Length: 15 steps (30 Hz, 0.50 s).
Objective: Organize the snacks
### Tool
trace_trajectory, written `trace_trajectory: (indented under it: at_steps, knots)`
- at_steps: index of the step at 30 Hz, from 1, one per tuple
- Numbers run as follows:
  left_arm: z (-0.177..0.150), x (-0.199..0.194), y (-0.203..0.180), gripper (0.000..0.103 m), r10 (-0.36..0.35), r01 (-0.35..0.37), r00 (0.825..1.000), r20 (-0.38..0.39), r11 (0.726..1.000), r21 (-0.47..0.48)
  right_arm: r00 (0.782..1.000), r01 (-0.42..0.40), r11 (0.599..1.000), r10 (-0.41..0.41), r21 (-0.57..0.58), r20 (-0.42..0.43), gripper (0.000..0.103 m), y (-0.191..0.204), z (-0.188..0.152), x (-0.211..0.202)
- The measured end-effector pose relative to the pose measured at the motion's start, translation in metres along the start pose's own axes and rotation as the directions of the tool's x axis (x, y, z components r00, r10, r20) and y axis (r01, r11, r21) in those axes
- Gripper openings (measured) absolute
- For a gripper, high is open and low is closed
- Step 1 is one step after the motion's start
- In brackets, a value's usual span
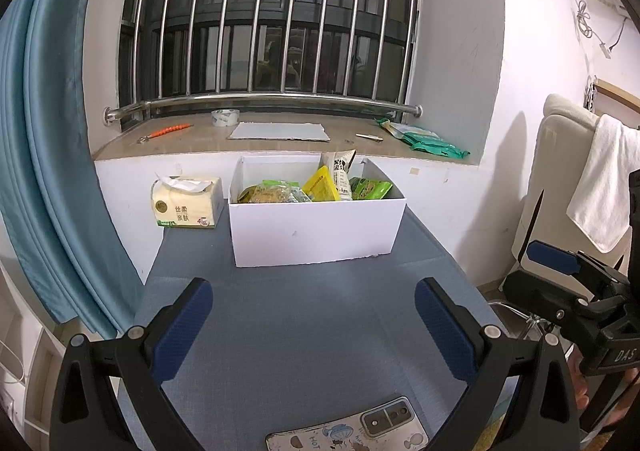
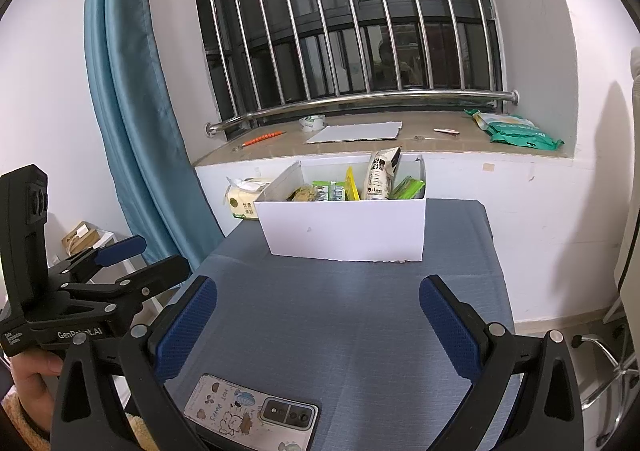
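A white cardboard box [image 1: 316, 235] stands at the far end of the blue-grey table [image 1: 304, 315]; it also shows in the right wrist view [image 2: 344, 229]. Inside it are several snack packs: a yellow pack [image 1: 321, 184], a tall white pack [image 1: 342, 171], green packs [image 1: 370, 187] and a brownish pack [image 1: 266, 193]. My left gripper [image 1: 314, 311] is open and empty, well short of the box. My right gripper [image 2: 318, 311] is open and empty, also short of the box. Each gripper shows at the edge of the other's view.
A phone [image 1: 348, 429] lies face down at the table's near edge, between the grippers [image 2: 252, 411]. A tissue pack [image 1: 186, 203] sits left of the box. The windowsill holds tape [image 1: 225, 118], a white sheet [image 1: 280, 131] and a green bag [image 1: 428, 141]. A chair with a towel [image 1: 600, 179] stands right.
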<state>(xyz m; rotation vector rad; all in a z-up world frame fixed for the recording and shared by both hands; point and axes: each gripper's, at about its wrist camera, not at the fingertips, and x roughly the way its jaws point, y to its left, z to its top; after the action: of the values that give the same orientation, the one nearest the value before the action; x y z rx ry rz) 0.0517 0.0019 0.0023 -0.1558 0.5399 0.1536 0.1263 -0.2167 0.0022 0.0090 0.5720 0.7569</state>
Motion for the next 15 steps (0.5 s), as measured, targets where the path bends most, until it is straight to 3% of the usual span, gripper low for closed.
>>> trace_trajectory:
  at_steps: [15]
  knots:
    - [-0.0023,-0.0003,-0.0016,0.103,-0.005,0.005,1.0,0.008,1.0,0.019,1.0,0.001,1.0,-0.001,0.0,0.0,0.103,0.0016,-0.0015,0.0011]
